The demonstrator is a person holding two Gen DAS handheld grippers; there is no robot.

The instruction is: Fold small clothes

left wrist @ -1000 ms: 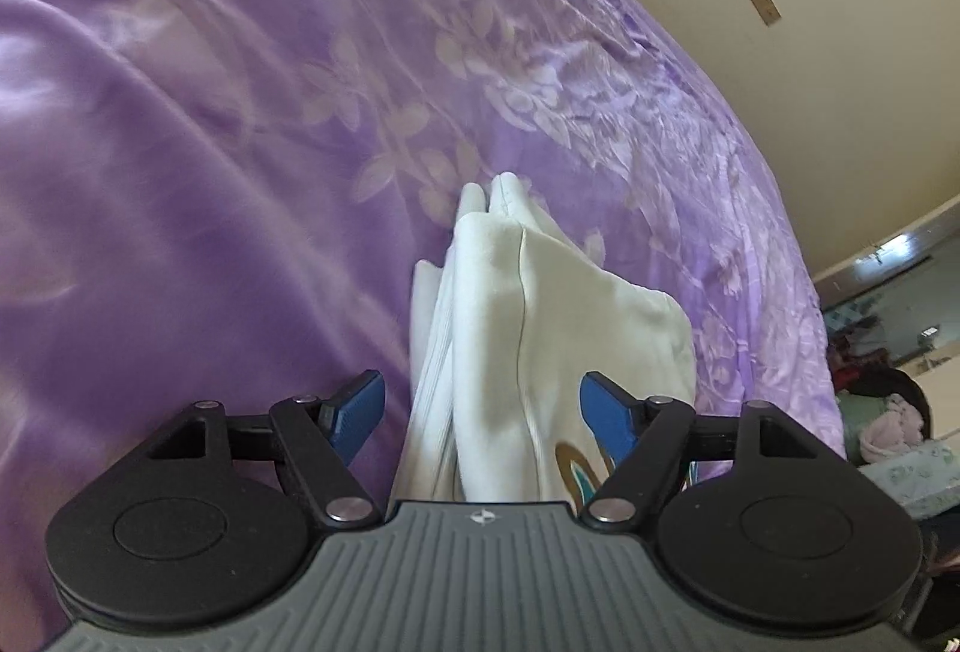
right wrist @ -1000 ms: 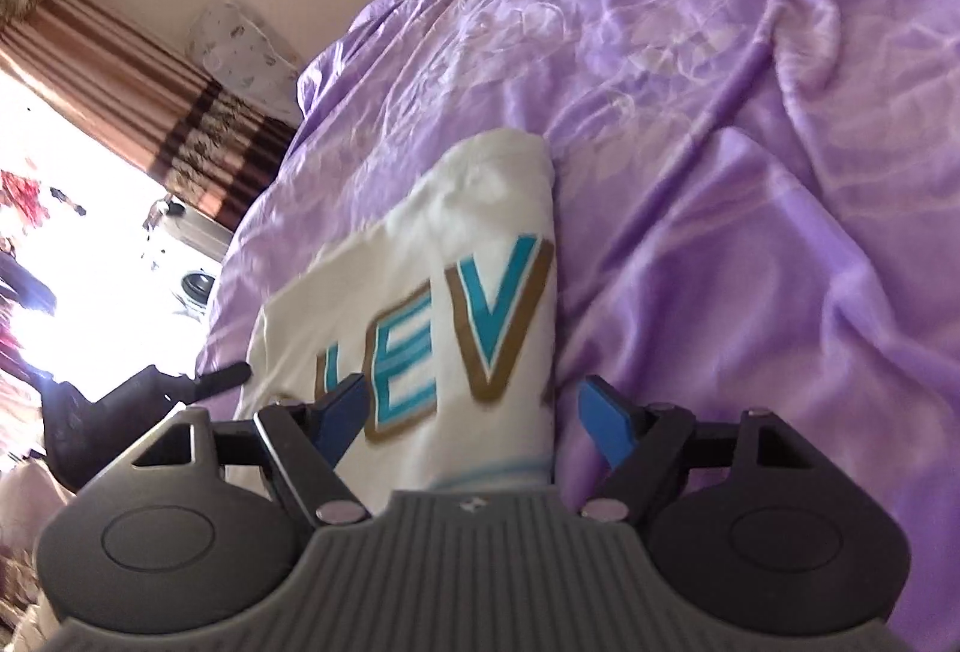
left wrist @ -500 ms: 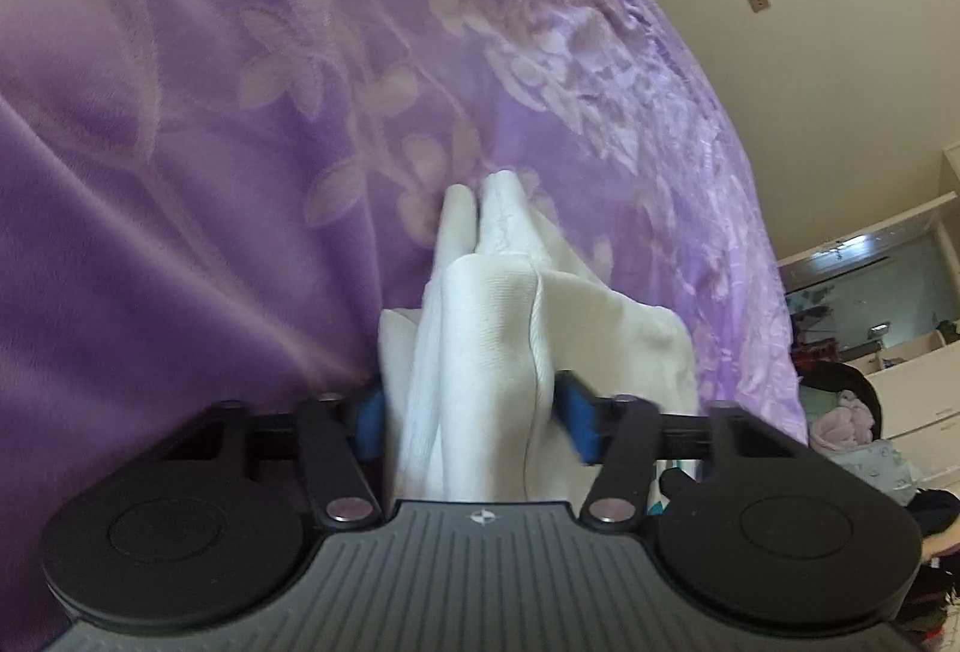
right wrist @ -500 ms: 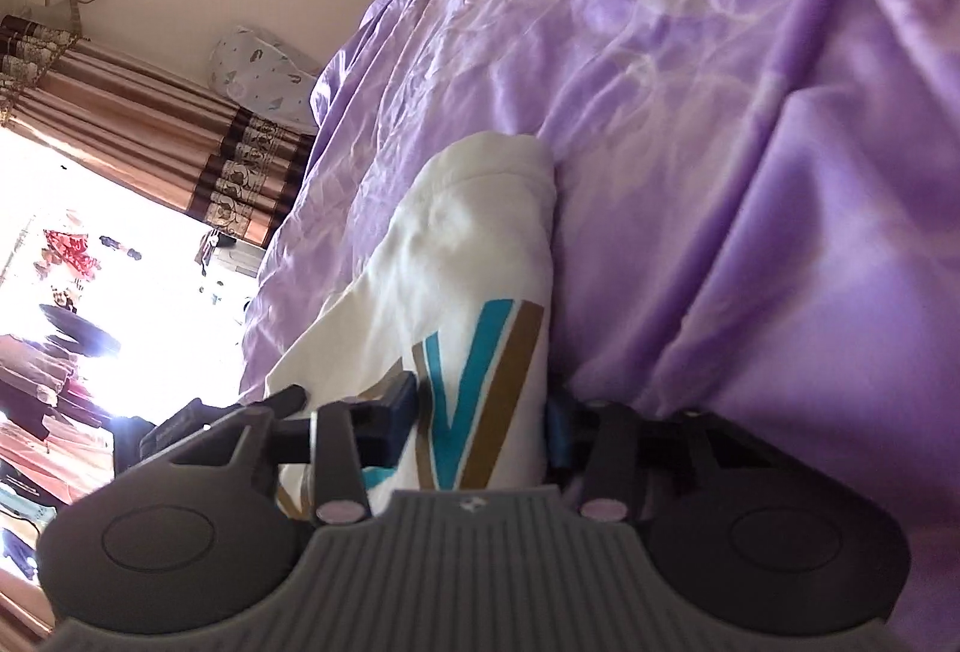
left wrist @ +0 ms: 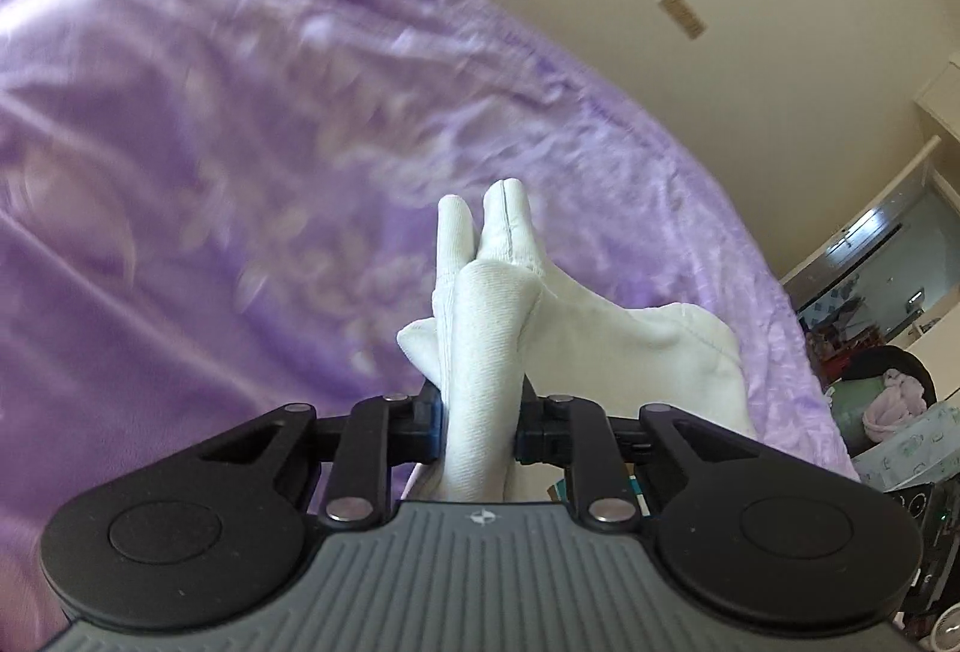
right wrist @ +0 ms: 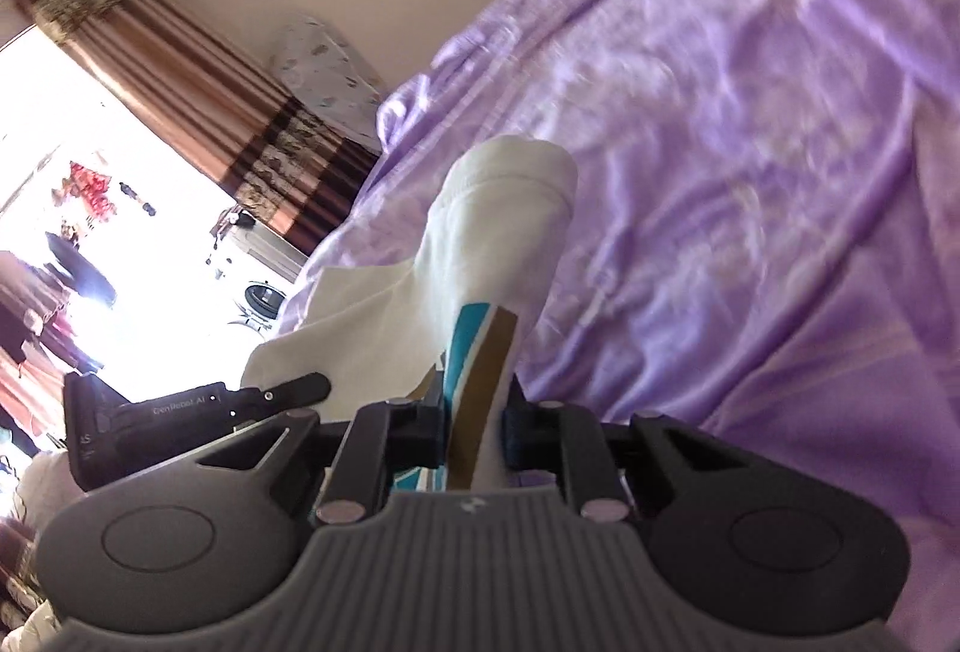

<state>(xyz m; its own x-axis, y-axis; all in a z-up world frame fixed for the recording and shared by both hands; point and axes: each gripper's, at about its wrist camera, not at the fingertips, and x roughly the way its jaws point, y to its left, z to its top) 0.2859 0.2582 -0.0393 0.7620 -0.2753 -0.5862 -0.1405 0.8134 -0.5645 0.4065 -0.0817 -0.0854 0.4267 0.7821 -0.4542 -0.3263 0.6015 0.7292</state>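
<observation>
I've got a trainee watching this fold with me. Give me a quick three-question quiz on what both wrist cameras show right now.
1. True or false: the left gripper is open, clear of the white garment.
2. Multiple choice: what lies under the garment? A) wooden table B) purple bedspread C) tiled floor
3. Short answer: in the right wrist view, what is pinched between the fingers of the right gripper?

Key
1. False: it is shut on bunched white fabric.
2. B
3. A fold of the white garment with teal and brown lettering.
</observation>
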